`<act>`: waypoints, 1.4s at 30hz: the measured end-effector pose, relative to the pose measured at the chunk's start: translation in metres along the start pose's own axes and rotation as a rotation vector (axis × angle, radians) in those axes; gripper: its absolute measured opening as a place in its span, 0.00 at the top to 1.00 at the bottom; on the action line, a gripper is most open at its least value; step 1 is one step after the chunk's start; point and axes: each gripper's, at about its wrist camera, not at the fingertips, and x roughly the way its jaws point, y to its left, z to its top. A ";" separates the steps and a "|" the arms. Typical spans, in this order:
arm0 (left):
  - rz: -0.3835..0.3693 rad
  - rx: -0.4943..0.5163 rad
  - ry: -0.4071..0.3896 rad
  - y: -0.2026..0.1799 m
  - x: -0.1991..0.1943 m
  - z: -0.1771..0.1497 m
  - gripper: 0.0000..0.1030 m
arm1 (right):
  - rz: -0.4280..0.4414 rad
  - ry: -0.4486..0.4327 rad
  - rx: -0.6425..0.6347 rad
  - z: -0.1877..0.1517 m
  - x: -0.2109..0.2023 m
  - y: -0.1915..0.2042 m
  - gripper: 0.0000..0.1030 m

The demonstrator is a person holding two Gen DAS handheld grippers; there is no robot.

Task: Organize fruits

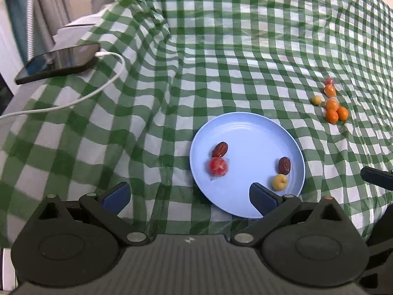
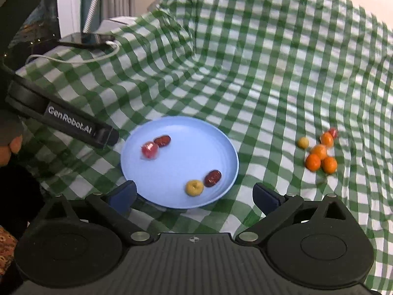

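A light blue plate (image 1: 255, 132) (image 2: 186, 132) lies on the green checked cloth. On it rest two dark red dates (image 1: 220, 149) (image 1: 284, 165), a red wrapped fruit (image 1: 217, 166) (image 2: 149, 149) and a small yellow fruit (image 1: 279, 182) (image 2: 194, 187). The dates also show in the right wrist view (image 2: 162, 140) (image 2: 212, 178). Right of the plate sits a cluster of small oranges (image 1: 334, 110) (image 2: 319, 157) with one yellow fruit (image 1: 316, 99) (image 2: 303, 142) and a red one (image 1: 329, 81). My left gripper (image 1: 190, 194) is open and empty at the plate's near-left rim. My right gripper (image 2: 194, 195) is open and empty over the plate's near edge.
A dark phone (image 1: 59, 62) (image 2: 86, 39) with a white cable (image 1: 108, 78) lies at the cloth's far left edge. The cloth rises in folds behind the plate. The left gripper's body (image 2: 61, 120) and a hand (image 2: 9, 147) show at the left of the right wrist view.
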 end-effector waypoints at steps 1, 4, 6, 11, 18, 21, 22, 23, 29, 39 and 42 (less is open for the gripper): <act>0.004 -0.001 -0.010 0.000 -0.005 -0.001 0.00 | 0.000 -0.010 -0.005 0.000 -0.003 0.002 0.02; 0.005 -0.004 -0.042 -0.003 -0.018 -0.002 0.00 | -0.012 -0.034 -0.018 -0.001 -0.013 0.006 0.02; 0.004 0.000 -0.058 -0.005 -0.026 -0.002 0.00 | -0.017 -0.048 -0.019 -0.002 -0.019 0.007 0.01; 0.003 0.018 -0.089 -0.012 -0.039 -0.006 0.00 | -0.029 -0.076 -0.011 -0.005 -0.030 0.007 0.01; 0.009 0.021 -0.107 -0.014 -0.047 -0.008 0.00 | -0.027 -0.093 -0.023 -0.005 -0.036 0.010 0.01; 0.005 0.014 -0.104 -0.012 -0.047 -0.008 0.00 | -0.026 -0.095 -0.024 -0.005 -0.037 0.011 0.01; 0.005 0.015 -0.104 -0.012 -0.047 -0.009 0.00 | -0.026 -0.094 -0.023 -0.005 -0.037 0.011 0.01; 0.004 0.018 -0.104 -0.013 -0.047 -0.009 0.00 | -0.026 -0.092 -0.020 -0.005 -0.037 0.010 0.01; 0.003 0.030 -0.096 -0.014 -0.043 -0.011 0.00 | -0.023 -0.076 -0.002 -0.006 -0.035 0.008 0.01; 0.008 0.022 -0.078 -0.013 -0.036 -0.010 0.00 | -0.015 -0.054 0.012 -0.007 -0.030 0.006 0.01; 0.007 0.024 -0.074 -0.013 -0.035 -0.010 0.00 | -0.014 -0.047 0.018 -0.006 -0.028 0.006 0.01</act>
